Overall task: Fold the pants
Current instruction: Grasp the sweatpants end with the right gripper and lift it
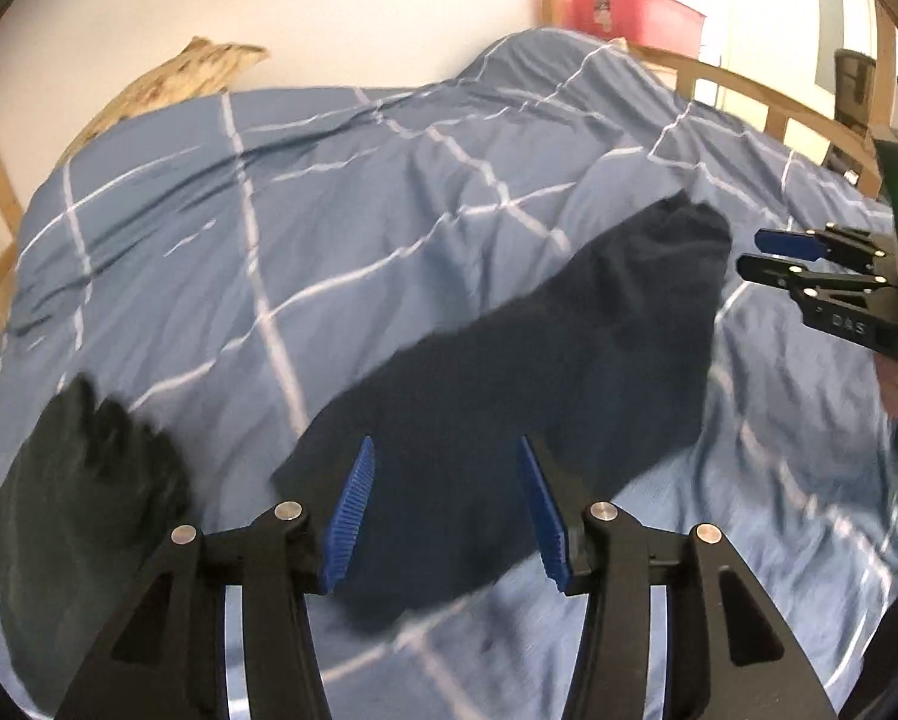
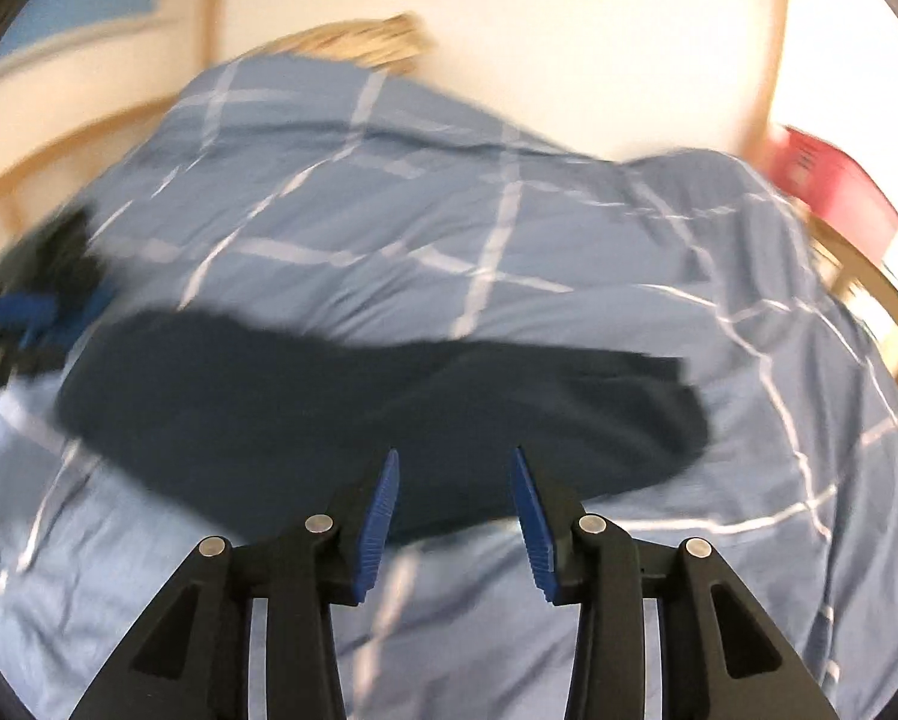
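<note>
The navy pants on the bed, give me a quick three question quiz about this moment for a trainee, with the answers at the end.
1. True or false: the left gripper is clamped on the navy pants.
2. Multiple choice: the pants lie on A) a bare wooden floor, B) a blue checked duvet, C) a red bin.
3. Fill in: the separate dark garment sits to the ___ of the pants in the left wrist view.

Key
1. False. Its jaws stand apart with nothing between them, as do those of the right gripper.
2. B.
3. Left.
</note>
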